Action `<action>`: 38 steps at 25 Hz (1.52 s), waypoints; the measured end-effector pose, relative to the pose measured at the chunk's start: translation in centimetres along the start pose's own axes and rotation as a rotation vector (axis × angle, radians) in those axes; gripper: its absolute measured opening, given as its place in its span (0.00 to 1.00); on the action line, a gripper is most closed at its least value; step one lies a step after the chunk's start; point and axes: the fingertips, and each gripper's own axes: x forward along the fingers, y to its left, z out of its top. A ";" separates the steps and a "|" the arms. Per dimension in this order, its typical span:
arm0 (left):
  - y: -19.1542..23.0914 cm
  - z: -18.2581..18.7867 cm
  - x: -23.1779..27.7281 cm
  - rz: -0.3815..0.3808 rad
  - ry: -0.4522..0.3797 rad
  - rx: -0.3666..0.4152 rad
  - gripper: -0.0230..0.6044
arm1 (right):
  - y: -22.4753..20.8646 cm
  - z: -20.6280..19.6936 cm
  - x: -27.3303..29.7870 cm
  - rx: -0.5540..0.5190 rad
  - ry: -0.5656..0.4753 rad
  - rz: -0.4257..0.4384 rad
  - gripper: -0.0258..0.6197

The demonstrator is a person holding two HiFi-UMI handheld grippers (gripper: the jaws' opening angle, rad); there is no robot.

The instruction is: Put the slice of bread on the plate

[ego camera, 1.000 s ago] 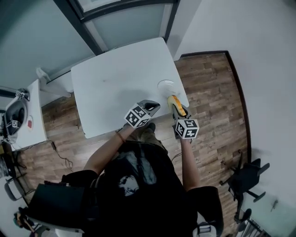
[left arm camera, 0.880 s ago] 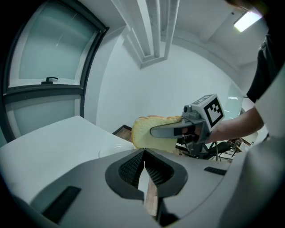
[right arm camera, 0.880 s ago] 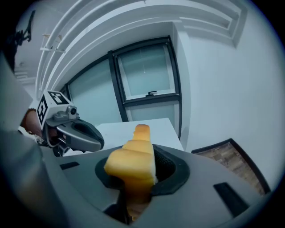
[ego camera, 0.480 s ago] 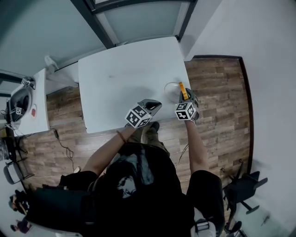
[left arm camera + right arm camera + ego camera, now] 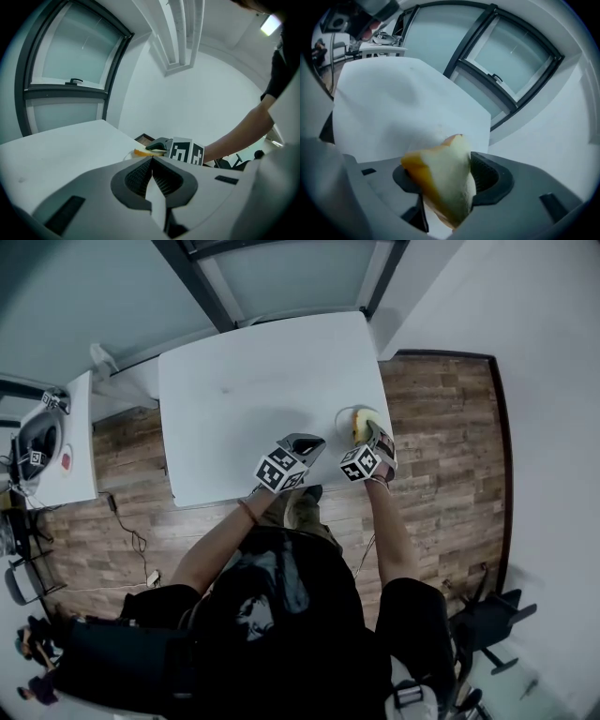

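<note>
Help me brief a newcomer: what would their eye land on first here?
The yellow-crusted slice of bread stands out, between the opening jaws of the right gripper, at the plate on the near right corner of the white table. Next, the left gripper, jaws shut and empty, hovers by the table's front edge.

No legible text, no brands (only patterned marker cubes [image 5: 279, 471])
</note>
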 end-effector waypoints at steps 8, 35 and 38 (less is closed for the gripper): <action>-0.2 0.5 0.9 -0.033 0.003 -0.020 0.05 | 2.9 2.2 -3.1 0.313 -0.134 0.221 0.69; -10.9 4.6 -1.7 -0.187 -0.145 0.158 0.04 | -2.3 -2.3 -26.3 0.993 -0.435 -0.192 0.06; -10.5 4.6 -2.0 -0.159 -0.152 0.168 0.05 | -2.4 -2.1 -26.4 0.992 -0.453 -0.193 0.06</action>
